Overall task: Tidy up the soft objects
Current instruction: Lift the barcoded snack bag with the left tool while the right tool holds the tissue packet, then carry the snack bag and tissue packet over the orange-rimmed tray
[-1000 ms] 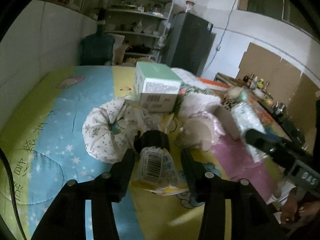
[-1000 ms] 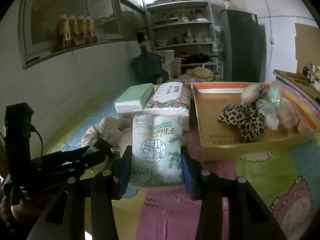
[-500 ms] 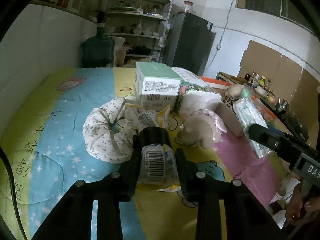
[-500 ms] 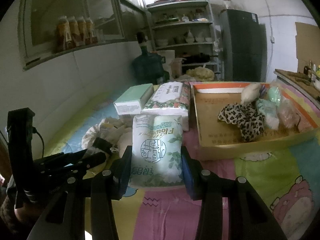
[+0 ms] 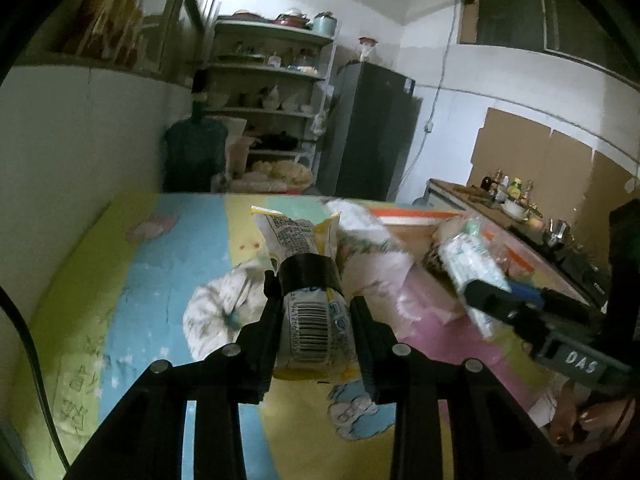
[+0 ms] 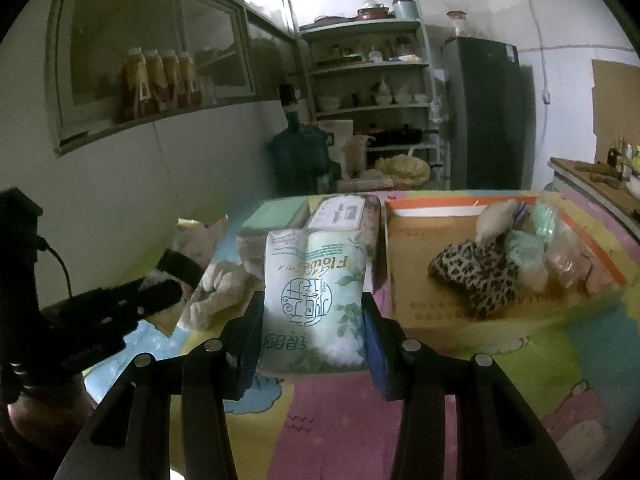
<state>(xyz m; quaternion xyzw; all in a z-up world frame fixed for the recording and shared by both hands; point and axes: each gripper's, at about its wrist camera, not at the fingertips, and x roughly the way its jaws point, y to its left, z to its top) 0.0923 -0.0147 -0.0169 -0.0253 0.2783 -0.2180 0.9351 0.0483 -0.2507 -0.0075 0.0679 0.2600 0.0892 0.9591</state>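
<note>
Yellow-white snack bag [image 5: 310, 312], black band around its middle, barcode facing camera, tilted upright above the bedspread. White-green tissue pack [image 6: 314, 300], floral print, upright. Leopard-print cloth [image 6: 474, 276] lies in cardboard tray [image 6: 412, 240].

Dim room with white plastered walls [image 5: 448, 64], a white open metal shelf rack [image 6: 370, 76] of crockery beside a tall dark refrigerator [image 6: 490, 116], a blue water jug [image 5: 196, 156], brown cardboard sheets [image 5: 532, 160] against the far wall.
</note>
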